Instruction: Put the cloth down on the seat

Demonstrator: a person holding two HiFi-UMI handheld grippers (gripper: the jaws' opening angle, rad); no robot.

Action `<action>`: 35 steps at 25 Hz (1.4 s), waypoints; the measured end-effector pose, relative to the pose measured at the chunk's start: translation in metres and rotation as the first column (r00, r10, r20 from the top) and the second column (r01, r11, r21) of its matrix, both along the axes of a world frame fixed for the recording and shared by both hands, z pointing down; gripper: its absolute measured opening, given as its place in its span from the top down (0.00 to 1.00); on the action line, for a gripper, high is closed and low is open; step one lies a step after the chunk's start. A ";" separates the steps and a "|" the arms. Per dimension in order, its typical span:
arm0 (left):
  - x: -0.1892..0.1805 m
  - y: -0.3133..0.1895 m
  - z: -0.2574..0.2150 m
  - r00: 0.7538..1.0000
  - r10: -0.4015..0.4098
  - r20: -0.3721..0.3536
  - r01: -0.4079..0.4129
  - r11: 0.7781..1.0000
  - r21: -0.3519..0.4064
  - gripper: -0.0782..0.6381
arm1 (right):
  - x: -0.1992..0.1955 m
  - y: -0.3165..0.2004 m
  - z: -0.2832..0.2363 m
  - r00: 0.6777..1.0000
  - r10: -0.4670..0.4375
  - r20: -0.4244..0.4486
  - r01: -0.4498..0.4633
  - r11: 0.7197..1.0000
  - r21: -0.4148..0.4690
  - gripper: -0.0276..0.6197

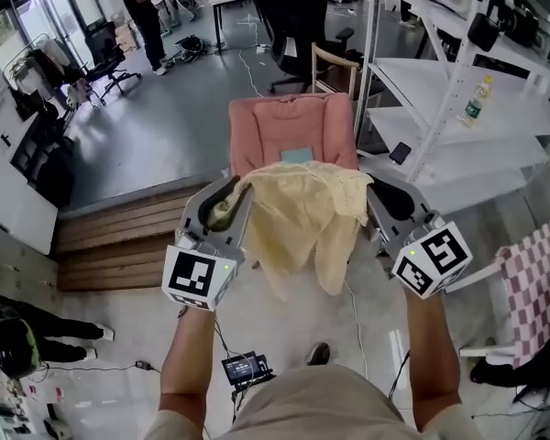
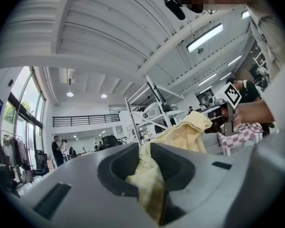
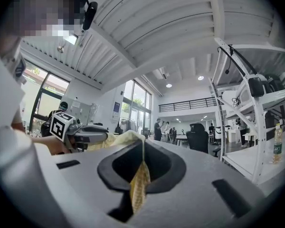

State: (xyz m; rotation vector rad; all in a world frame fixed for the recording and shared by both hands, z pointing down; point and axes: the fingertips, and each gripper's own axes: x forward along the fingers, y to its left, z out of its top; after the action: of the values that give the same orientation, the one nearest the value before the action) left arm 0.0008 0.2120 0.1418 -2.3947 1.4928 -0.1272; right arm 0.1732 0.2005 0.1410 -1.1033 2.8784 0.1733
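One yellow cloth (image 1: pixel 304 223) hangs between the left claw (image 1: pixel 224 205) and right claw (image 1: pixel 386 200), each clamped on its edge. One pink seat (image 1: pixel 289 126) stands beyond, seemingly lower.

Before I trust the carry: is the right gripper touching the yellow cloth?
Touching. The right gripper has its jaws shut on the yellow cloth, which shows plainly in the right gripper view.

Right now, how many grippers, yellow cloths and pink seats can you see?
2 hand-held grippers: the left hand-held gripper and the right hand-held gripper, each shut on an edge of the cloth
1 yellow cloth
1 pink seat
Total: 4
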 end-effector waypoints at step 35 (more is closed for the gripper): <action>-0.052 -0.252 0.020 0.987 0.158 -0.005 -0.158 0.987 -0.039 0.79 | -0.046 -0.230 0.005 0.987 0.162 -0.019 -0.162 0.987 -0.012 0.95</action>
State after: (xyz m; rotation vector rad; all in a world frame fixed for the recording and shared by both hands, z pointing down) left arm -0.0509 -0.0402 0.1616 -2.5335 1.3055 -0.1185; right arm 0.1277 -0.0300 0.1456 -1.3454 2.8080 0.1712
